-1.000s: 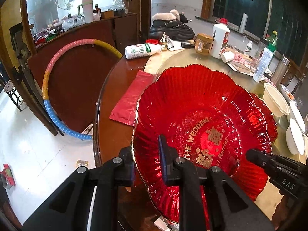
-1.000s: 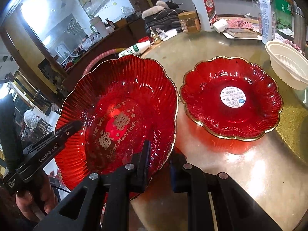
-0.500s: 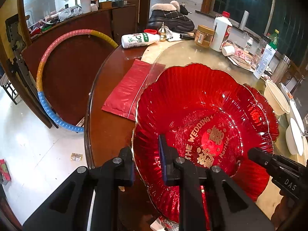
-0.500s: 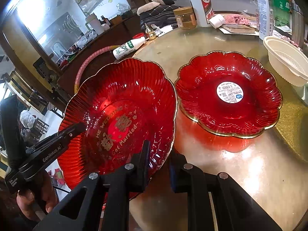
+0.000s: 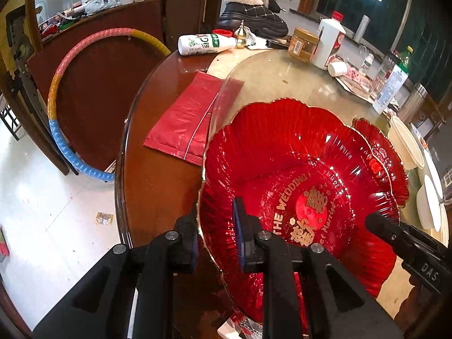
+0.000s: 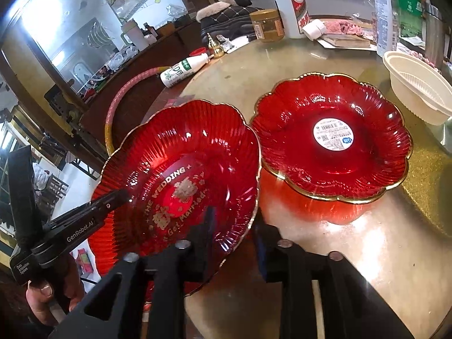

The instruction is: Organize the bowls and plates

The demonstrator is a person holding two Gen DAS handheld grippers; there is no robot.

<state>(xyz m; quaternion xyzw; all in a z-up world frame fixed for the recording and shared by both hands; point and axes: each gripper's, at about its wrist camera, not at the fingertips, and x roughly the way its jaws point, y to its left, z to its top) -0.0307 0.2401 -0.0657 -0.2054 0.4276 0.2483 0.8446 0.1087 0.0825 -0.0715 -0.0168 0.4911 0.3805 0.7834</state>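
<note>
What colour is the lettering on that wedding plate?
Gold, on the clear red wedding plate; it shows best in the left wrist view.

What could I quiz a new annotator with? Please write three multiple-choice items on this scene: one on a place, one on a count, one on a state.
1. Where does the sticker plate lie?
A. On the floor
B. On the table, beside the wedding plate
C. Inside a white bowl

2. How many red scalloped plates show?
A. One
B. Four
C. Two

3. What is the state of the left tool?
A. Shut on the wedding plate's rim
B. Wide open above bare table
C. Shut on a bottle

Key:
1 B: the right wrist view shows it flat on the tabletop, next to the lettered plate.
2 C: only the lettered plate and the stickered one appear.
3 A: in the left wrist view both fingers pinch the gold-edged rim.
</note>
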